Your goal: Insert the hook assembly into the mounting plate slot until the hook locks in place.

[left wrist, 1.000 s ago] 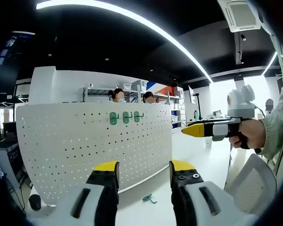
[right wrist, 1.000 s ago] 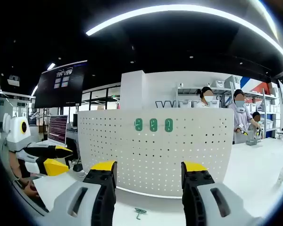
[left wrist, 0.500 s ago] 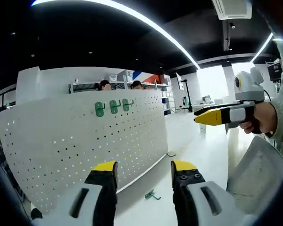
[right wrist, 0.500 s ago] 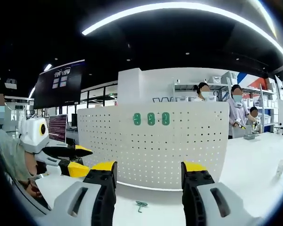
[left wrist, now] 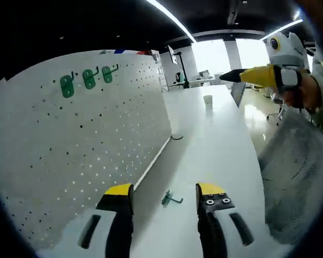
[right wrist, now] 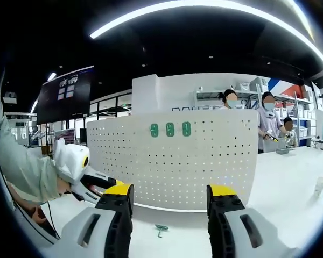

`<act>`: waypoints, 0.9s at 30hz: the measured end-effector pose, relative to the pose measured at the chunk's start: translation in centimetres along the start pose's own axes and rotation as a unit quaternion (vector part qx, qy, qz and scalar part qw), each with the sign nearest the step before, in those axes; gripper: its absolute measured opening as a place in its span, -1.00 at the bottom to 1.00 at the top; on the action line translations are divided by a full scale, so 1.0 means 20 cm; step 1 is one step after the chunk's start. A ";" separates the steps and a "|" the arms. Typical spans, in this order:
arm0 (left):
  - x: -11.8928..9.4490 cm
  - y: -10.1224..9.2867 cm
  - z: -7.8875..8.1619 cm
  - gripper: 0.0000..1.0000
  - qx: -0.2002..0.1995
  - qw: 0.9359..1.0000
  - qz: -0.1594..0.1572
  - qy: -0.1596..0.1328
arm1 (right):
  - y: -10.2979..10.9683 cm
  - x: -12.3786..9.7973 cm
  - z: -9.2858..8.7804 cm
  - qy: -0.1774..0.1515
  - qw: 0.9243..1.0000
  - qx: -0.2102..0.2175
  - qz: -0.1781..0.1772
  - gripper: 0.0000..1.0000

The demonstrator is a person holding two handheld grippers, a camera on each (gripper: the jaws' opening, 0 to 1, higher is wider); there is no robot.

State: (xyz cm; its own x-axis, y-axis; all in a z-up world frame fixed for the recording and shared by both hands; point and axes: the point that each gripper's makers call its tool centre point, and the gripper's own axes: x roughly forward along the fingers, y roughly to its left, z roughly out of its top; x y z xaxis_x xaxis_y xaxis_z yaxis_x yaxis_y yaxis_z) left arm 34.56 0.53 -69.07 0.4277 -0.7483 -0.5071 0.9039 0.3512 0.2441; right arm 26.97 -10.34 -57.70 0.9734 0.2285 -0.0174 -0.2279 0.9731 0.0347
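green plastic marks the loose hook, which is seen lying on the white table just beyond the left gripper, near the foot of the pegboard. in the right gripper view the same hook lies flat between the jaws of the right gripper, well in front of them. both claws are spread wide and hold nothing. three green hooks are already seated high on the board in a row. by the look of it, nothing of this insertion is done: the hook is yet to be picked up, raised and locked in. the board is a thin, matte white sheet, evenly perforated with small round holes; the tabletop is smooth and faintly glossy.
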 end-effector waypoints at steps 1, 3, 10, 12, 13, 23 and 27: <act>0.03 0.00 -0.02 -0.05 0.006 1.000 -0.008 0.009 | 0.00 0.00 0.00 0.000 1.000 0.000 -0.001 0.05; 0.08 -0.01 -0.06 -0.06 0.017 0.999 -0.022 0.023 | -0.01 0.00 0.00 0.002 1.000 -0.001 -0.003 0.05; 0.24 -0.02 -0.16 -0.13 0.058 0.994 -0.065 0.067 | -0.03 -0.01 -0.02 0.008 1.000 0.003 -0.009 0.05; 0.28 -0.02 -0.18 -0.21 0.065 0.993 -0.071 0.074 | -0.04 -0.01 -0.03 0.010 1.000 0.004 -0.012 0.04; 0.30 -0.02 -0.19 -0.25 0.074 0.992 -0.074 0.073 | -0.04 -0.01 -0.03 0.010 1.000 0.004 -0.012 0.04; 0.45 -0.01 -0.30 -0.36 0.112 0.982 -0.106 0.113 | -0.04 -0.03 -0.07 0.017 1.000 0.011 -0.020 0.03; 0.49 0.01 -0.35 -0.40 0.113 0.979 -0.113 0.129 | -0.06 -0.03 -0.09 0.020 0.999 0.012 -0.025 0.03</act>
State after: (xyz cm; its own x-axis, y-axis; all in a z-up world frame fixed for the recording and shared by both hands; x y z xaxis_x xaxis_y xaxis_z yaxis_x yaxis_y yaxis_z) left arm 38.90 -2.81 -79.83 0.2298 -0.6146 -0.7546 0.9641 0.0378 0.2629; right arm 26.55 -11.57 -59.46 0.9818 0.1804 -0.0587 -0.1771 0.9825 0.0575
